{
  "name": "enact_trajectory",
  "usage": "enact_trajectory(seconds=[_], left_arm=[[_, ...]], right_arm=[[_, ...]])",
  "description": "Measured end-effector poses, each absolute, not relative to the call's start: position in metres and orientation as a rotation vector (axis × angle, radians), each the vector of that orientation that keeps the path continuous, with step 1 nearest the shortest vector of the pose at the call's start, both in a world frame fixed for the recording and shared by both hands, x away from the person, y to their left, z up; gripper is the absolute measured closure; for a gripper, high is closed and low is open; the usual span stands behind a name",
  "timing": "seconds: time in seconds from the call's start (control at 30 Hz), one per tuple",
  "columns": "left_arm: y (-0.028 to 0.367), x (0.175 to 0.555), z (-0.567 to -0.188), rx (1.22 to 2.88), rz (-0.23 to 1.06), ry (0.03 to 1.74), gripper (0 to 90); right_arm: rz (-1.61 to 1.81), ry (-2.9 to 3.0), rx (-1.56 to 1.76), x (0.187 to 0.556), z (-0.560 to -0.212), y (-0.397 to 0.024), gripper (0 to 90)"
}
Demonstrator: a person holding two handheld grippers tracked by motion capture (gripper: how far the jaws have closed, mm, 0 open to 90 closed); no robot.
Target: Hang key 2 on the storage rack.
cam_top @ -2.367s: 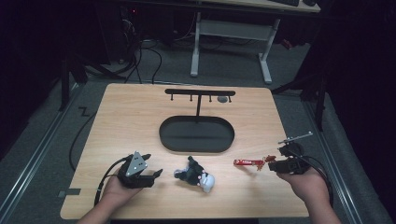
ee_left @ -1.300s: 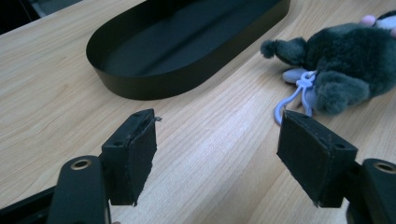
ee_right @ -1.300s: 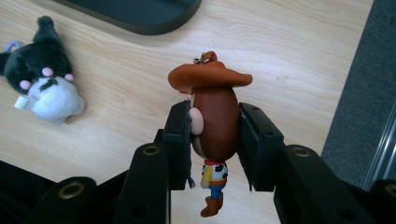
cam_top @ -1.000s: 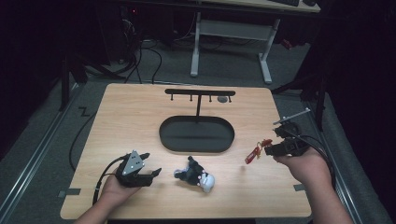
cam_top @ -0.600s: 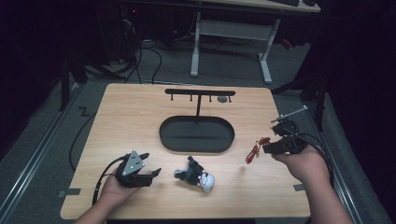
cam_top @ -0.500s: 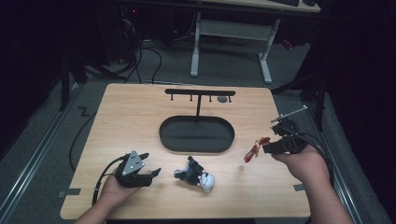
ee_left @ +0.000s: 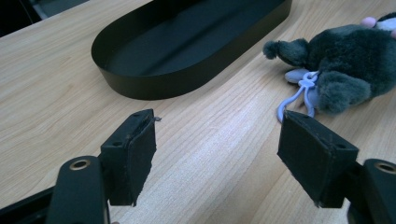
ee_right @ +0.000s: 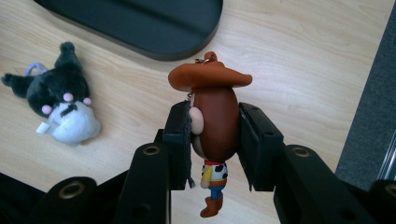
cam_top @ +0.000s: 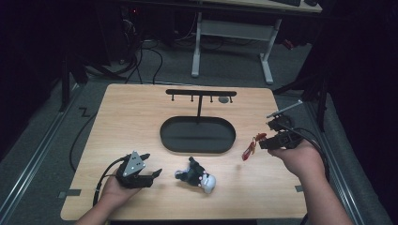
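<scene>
My right gripper (cam_top: 261, 143) is shut on a small cowboy figure (cam_top: 248, 149) with a brown hat, held above the table to the right of the black oval tray (cam_top: 197, 149). In the right gripper view the pads (ee_right: 179, 140) press on both sides of the cowboy figure's (ee_right: 211, 77) head; the right gripper (ee_right: 214, 122) points towards the tray's (ee_right: 154, 23) end. A dark plush toy (cam_top: 197, 176) with a white face lies in front of the tray. My left gripper (cam_top: 153, 165) rests open on the table left of the plush. Its jaws (ee_left: 219, 121) stand wide apart, with the plush (ee_left: 345, 60) ahead to the right.
A black rack with hooks (cam_top: 201, 92) rises from the tray's far side, and a small grey thing (cam_top: 224, 99) hangs on it. The table's right edge (cam_top: 300, 154) runs close under my right hand. Cables and a desk frame (cam_top: 230, 33) lie beyond the table.
The cowboy figure lay on the table at first; my right gripper has lifted it and carried it up and to the right, beside the tray. My left gripper has kept still.
</scene>
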State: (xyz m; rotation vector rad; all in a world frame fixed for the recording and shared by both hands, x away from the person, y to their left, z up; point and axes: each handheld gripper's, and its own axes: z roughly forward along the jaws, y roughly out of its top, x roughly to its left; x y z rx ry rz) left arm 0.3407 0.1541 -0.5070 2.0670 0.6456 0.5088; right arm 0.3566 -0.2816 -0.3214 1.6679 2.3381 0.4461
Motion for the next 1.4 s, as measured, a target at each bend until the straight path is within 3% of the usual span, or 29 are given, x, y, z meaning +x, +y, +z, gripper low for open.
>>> enact_trajectory(seconds=[1.4], left_arm=[[0.159,0.339,-0.507,2.070,0.512,0.655,27.9]], right_arm=[[0.474,2.349,1.623,0.438,-0.311,-0.242,66.7]])
